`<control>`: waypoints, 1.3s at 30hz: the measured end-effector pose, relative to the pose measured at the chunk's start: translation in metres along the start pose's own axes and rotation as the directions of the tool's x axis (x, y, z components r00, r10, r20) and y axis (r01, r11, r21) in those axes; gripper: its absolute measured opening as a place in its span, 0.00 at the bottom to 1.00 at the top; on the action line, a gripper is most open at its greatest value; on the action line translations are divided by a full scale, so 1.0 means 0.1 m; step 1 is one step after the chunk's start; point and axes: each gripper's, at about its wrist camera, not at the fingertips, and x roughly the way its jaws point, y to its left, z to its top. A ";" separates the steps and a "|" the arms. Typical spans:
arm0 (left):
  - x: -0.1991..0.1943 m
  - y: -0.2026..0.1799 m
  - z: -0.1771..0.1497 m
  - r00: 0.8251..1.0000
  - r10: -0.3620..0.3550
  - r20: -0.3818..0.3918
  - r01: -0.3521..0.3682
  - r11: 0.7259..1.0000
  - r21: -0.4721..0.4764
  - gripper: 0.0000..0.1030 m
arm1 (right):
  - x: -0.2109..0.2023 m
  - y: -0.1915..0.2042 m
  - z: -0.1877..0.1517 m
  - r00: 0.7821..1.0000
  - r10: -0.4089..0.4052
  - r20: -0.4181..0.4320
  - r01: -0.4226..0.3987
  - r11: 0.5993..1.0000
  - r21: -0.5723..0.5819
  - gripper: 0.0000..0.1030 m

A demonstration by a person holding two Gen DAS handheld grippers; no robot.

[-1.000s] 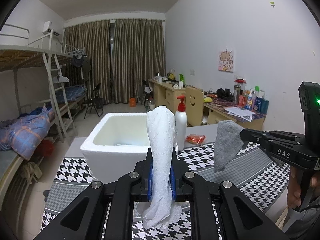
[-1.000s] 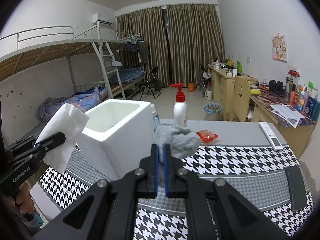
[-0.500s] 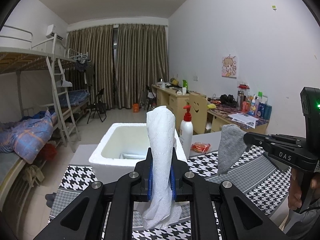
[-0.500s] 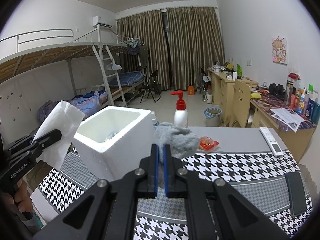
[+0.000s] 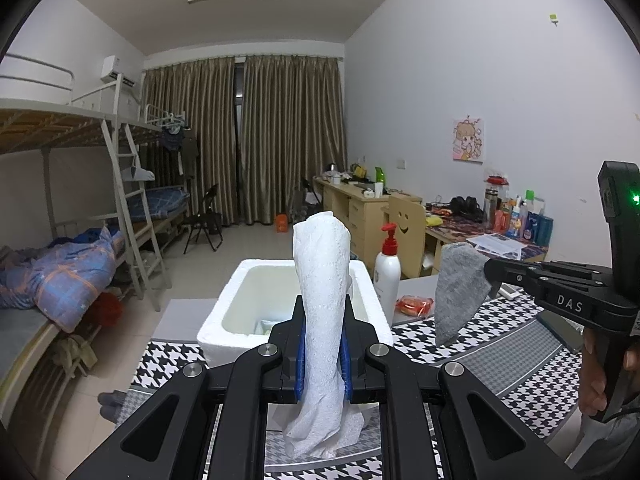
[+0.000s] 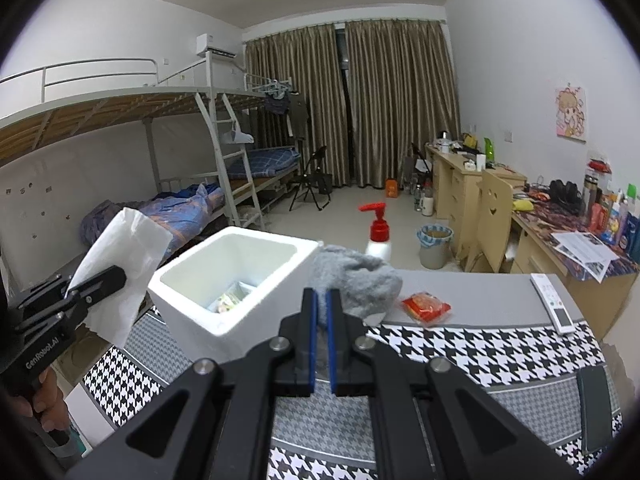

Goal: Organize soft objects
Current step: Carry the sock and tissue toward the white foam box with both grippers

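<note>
My left gripper (image 5: 322, 312) is shut on a white paper towel (image 5: 322, 280) that stands up between its jaws; it also shows in the right wrist view (image 6: 120, 268). My right gripper (image 6: 321, 308) is shut on a grey cloth (image 6: 356, 276), which hangs in the left wrist view (image 5: 456, 292). Both are held in the air near a white foam box (image 6: 188, 300), open on top, which holds some packets (image 6: 230, 300). The box also shows in the left wrist view (image 5: 224, 320).
The table has a black-and-white houndstooth cloth (image 6: 460, 356). On it stand a pump bottle with a red top (image 5: 387, 268), an orange snack packet (image 6: 426, 306), a white remote (image 6: 554, 304) and a dark phone (image 6: 598, 412). Bunk beds (image 6: 140, 120) stand left, desks (image 6: 476, 184) right.
Both grippers have risen and tilted so that I look down into the foam box more. The towel and the cloth stay gripped.
</note>
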 end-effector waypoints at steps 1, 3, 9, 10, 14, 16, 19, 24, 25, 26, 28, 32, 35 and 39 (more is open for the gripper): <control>0.00 0.01 0.00 1.000 0.006 0.001 -0.006 1.000 -0.001 0.14 | 0.00 0.01 0.01 1.000 0.004 0.001 -0.004 1.000 -0.002 0.07; -0.01 0.02 0.00 1.000 0.014 0.003 -0.014 1.000 -0.004 0.14 | 0.00 0.04 0.03 1.000 0.010 0.006 -0.010 1.000 -0.006 0.06; -0.03 0.07 0.01 0.999 0.036 0.005 -0.036 0.999 -0.009 0.14 | -0.02 0.10 0.09 0.999 0.028 0.018 -0.028 0.999 -0.020 0.07; -0.04 0.07 0.01 0.999 0.039 0.005 -0.039 0.999 -0.010 0.14 | -0.02 0.11 0.10 0.999 0.030 0.020 -0.030 0.999 -0.023 0.07; -0.04 0.11 0.02 0.999 0.050 0.005 -0.050 0.999 -0.013 0.14 | -0.02 0.16 0.14 0.999 0.039 0.025 -0.038 0.999 -0.030 0.07; -0.04 0.12 0.02 0.998 0.055 0.006 -0.055 0.998 -0.017 0.14 | -0.01 0.19 0.16 0.999 0.043 0.026 -0.042 0.998 -0.036 0.07; -0.05 0.16 0.02 0.998 0.062 0.010 -0.062 0.998 -0.021 0.14 | -0.02 0.24 0.20 0.998 0.047 0.036 -0.046 0.998 -0.047 0.07; -0.04 0.23 0.01 0.997 0.076 0.007 -0.076 0.997 -0.028 0.14 | -0.01 0.31 0.27 0.997 0.054 0.048 -0.051 0.997 -0.060 0.07; -0.04 0.23 0.01 0.997 0.077 0.005 -0.077 0.997 -0.029 0.14 | -0.01 0.33 0.28 0.997 0.056 0.050 -0.053 0.997 -0.063 0.07; -0.05 0.23 0.00 0.997 0.078 0.005 -0.078 0.997 -0.029 0.14 | 0.00 0.34 0.28 0.997 0.057 0.052 -0.053 0.996 -0.067 0.07; -0.06 0.23 0.00 0.997 0.083 0.006 -0.083 0.996 -0.030 0.14 | 0.02 0.36 0.30 0.997 0.057 0.052 -0.053 0.996 -0.074 0.06; -0.07 0.27 0.01 0.995 0.094 0.009 -0.094 0.995 -0.035 0.14 | 0.08 0.38 0.32 0.997 0.066 0.047 -0.062 0.995 -0.077 0.07; -0.08 0.28 0.01 0.994 0.105 0.009 -0.105 0.994 -0.039 0.14 | 0.09 0.41 0.33 0.996 0.075 0.046 -0.071 0.994 -0.079 0.07; -0.09 0.33 -0.01 0.992 0.124 0.004 -0.123 0.991 -0.047 0.14 | 0.13 0.44 0.35 0.995 0.087 0.043 -0.083 0.993 -0.083 0.07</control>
